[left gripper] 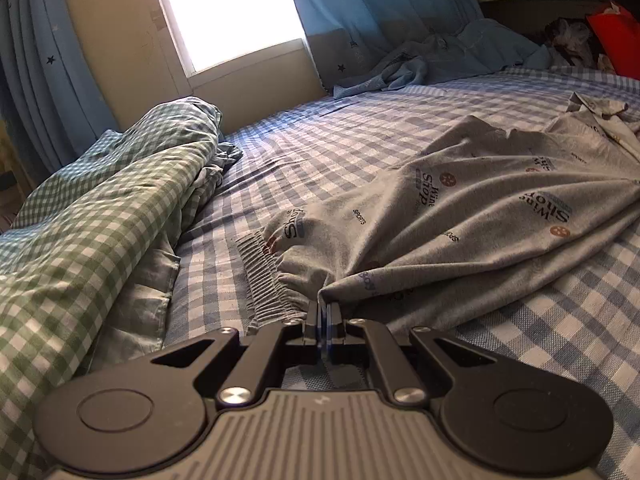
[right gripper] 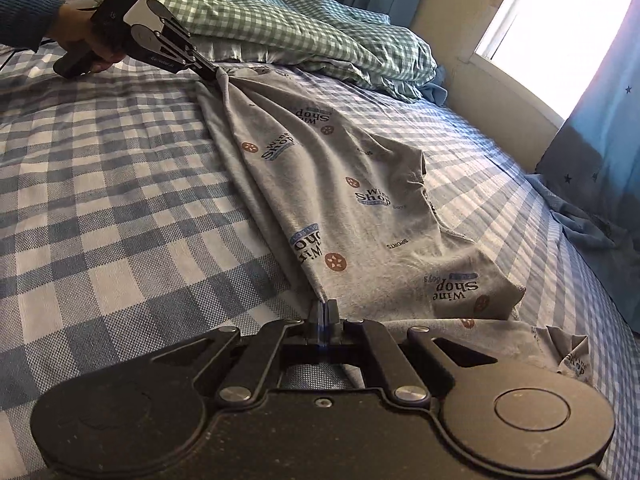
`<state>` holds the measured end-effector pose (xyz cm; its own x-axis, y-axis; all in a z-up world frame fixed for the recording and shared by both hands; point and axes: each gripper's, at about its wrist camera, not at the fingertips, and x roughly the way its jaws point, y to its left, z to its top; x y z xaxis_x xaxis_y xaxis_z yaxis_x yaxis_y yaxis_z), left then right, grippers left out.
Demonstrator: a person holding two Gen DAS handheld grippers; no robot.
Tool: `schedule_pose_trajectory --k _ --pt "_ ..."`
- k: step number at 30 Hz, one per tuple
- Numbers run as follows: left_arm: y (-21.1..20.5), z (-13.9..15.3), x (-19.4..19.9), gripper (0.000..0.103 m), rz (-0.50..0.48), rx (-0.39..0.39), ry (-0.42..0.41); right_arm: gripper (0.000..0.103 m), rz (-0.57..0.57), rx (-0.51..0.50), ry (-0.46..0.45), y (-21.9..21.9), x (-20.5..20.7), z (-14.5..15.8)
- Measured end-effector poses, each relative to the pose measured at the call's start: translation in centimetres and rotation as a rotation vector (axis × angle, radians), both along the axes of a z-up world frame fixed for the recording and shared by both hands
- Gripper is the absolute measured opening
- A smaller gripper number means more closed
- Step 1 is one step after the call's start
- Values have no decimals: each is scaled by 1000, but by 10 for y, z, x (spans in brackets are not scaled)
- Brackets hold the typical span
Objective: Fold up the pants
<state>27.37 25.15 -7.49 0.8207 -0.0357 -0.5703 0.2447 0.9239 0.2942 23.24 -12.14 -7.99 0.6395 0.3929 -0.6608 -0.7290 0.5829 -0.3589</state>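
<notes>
Grey printed pants (left gripper: 460,216) lie stretched along the blue checked bed sheet (left gripper: 320,148); they also show in the right wrist view (right gripper: 340,200). My left gripper (left gripper: 324,306) is shut on the fabric right beside the gathered elastic waistband (left gripper: 264,276). It also shows in the right wrist view (right gripper: 214,74), held by a hand at the far end of the pants. My right gripper (right gripper: 324,306) is shut on the pants at the leg end. The fabric is pulled into taut folds between the two grippers.
A green checked duvet (left gripper: 100,208) is bunched along the left side of the bed; in the right wrist view (right gripper: 280,28) it lies at the far side. Blue clothes (left gripper: 432,60) lie by the star curtain (left gripper: 360,12) under the window. The sheet (right gripper: 100,184) extends left of the pants.
</notes>
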Motion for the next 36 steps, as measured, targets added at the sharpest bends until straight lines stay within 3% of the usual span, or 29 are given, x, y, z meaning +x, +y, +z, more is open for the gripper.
schedule_pose_trajectory --k 4,14,20,22,23,25,26,28,31,33,36 --pt "6 6 0 0 33 -46 -2 0 -10 15 -8 -2 1 4" --pt "7 5 -10 0 35 -32 -15 0 16 -21 -42 1 -3 5" --pt "7 0 -10 1 44 -45 30 0 26 -47 -13 6 -2 -2" --pt "4 1 -11 4 58 -55 48 0 29 -66 1 6 -1 -7" --pt "3 3 -13 11 65 -74 58 1 20 -58 5 5 -1 -7" --pt "-2 9 -18 53 71 -125 69 17 4 -24 14 -1 -1 -2" --pt "-7 12 -22 79 78 -144 49 23 -4 -1 12 -4 -2 1" --pt "-24 19 -27 86 86 -171 6 48 -39 41 6 -13 -7 5" --pt "-63 29 -24 90 67 -208 12 75 -136 136 14 -36 -13 14" --pt "-98 34 -23 100 24 -229 7 85 -202 193 18 -55 -18 19" --pt "-156 40 -20 102 -101 -297 23 101 -289 258 6 -88 -27 27"
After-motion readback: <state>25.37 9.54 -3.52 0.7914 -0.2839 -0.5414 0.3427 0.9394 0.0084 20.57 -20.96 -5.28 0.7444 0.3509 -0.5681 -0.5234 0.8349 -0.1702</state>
